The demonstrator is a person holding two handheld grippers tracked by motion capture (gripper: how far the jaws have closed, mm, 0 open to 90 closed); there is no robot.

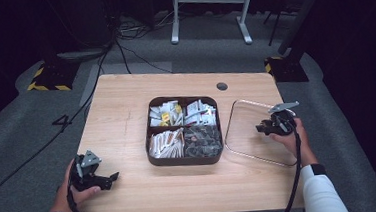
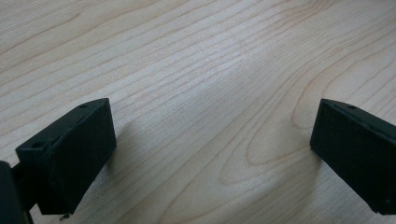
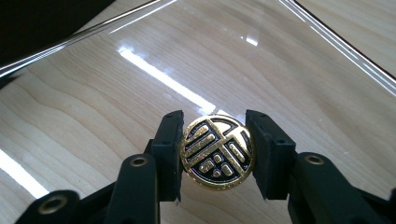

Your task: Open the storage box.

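On the pale wooden table, beside the compartment box, your right gripper pinches the gold-and-black knob of the clear lid squarely between both pads, while your left gripper rests wide open over bare wood.

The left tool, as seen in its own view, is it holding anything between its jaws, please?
No, the left tool has its jaws standing wide apart with bare wooden table between them.
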